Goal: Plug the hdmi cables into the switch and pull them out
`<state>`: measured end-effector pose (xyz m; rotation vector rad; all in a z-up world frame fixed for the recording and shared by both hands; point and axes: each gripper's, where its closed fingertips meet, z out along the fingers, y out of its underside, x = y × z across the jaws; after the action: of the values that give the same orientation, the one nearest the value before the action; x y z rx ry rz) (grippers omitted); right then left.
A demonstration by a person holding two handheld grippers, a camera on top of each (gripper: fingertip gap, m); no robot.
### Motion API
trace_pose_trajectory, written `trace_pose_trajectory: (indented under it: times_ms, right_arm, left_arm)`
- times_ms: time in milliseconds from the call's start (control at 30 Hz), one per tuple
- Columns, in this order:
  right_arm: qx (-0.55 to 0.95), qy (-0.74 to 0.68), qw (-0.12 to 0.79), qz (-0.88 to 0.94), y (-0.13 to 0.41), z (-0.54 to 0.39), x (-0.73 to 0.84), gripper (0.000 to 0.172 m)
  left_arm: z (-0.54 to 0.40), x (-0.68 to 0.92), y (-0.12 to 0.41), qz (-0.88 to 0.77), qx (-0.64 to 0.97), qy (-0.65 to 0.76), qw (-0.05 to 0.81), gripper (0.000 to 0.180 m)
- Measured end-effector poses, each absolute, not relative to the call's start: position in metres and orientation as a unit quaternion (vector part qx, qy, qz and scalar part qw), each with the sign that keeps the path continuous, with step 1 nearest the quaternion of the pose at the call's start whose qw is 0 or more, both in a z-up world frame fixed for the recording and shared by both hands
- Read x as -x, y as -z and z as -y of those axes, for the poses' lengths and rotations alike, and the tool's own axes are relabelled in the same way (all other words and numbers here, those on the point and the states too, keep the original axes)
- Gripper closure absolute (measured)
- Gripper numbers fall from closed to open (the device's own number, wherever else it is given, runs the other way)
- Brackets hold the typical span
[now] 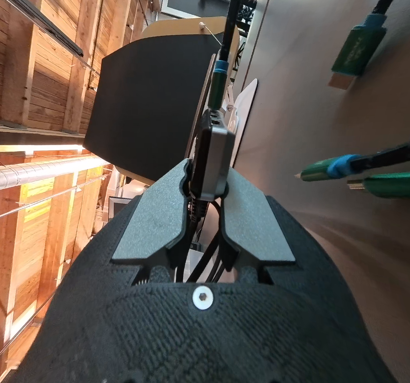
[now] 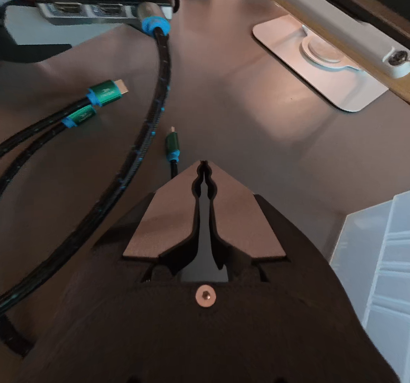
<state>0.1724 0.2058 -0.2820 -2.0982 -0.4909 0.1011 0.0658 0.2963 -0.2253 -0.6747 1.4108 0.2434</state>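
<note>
My left gripper [image 1: 208, 174] is shut on the near end of the dark grey HDMI switch [image 1: 214, 150] and holds it off the grey table [image 1: 310, 128]. One green HDMI plug [image 1: 217, 88] with a blue collar sits in a port at the switch's far end. The switch also shows in the right wrist view [image 2: 88, 11], with that plug [image 2: 153, 17] in it. My right gripper [image 2: 203, 163] is shut with nothing between its pads, just above the table. A loose green plug [image 2: 172, 144] lies just left of its tips. Two more loose plugs [image 2: 106, 92] [image 2: 82, 114] lie farther left.
A white monitor stand base [image 2: 310, 62] lies on the table at the back right, under a dark monitor [image 1: 144, 106]. A white box [image 2: 377, 272] stands at the near right. Black braided cables [image 2: 144, 133] curve across the left of the table. Spacing between my two grippers at the tips: around 15 cm.
</note>
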Motion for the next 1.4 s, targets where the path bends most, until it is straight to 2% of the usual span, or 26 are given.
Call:
trace_pose_trajectory:
  times_ms: [33, 100, 367, 600, 667, 767, 1400]
  right_arm:
    - [0.854, -0.045, 0.472, 0.216, 0.282, -0.203, -0.167, 0.172]
    - [0.848, -0.047, 0.465, 0.25, 0.287, -0.198, -0.156, 0.155]
    - [0.838, 0.066, 0.418, 0.344, 0.311, -0.204, -0.144, 0.151]
    - [0.812, 0.14, 0.422, 0.378, 0.308, -0.215, -0.145, 0.154]
    - [0.804, 0.162, 0.416, 0.392, 0.31, -0.215, -0.146, 0.161]
    - [0.792, 0.19, 0.416, 0.404, 0.31, -0.215, -0.148, 0.162]
    - [0.806, 0.186, 0.413, 0.381, 0.302, -0.21, -0.157, 0.166]
  left_arm:
    - [-0.296, -0.066, 0.226, -0.635, 0.303, -0.109, 0.702, 0.158]
    - [-0.295, -0.066, 0.226, -0.636, 0.302, -0.107, 0.702, 0.159]
    - [-0.296, -0.066, 0.225, -0.634, 0.303, -0.107, 0.704, 0.159]
    - [-0.295, -0.066, 0.224, -0.634, 0.303, -0.103, 0.704, 0.159]
    - [-0.295, -0.066, 0.224, -0.634, 0.304, -0.103, 0.703, 0.159]
    - [-0.295, -0.067, 0.225, -0.636, 0.302, -0.103, 0.703, 0.159]
    - [-0.296, -0.067, 0.226, -0.639, 0.302, -0.102, 0.7, 0.159]
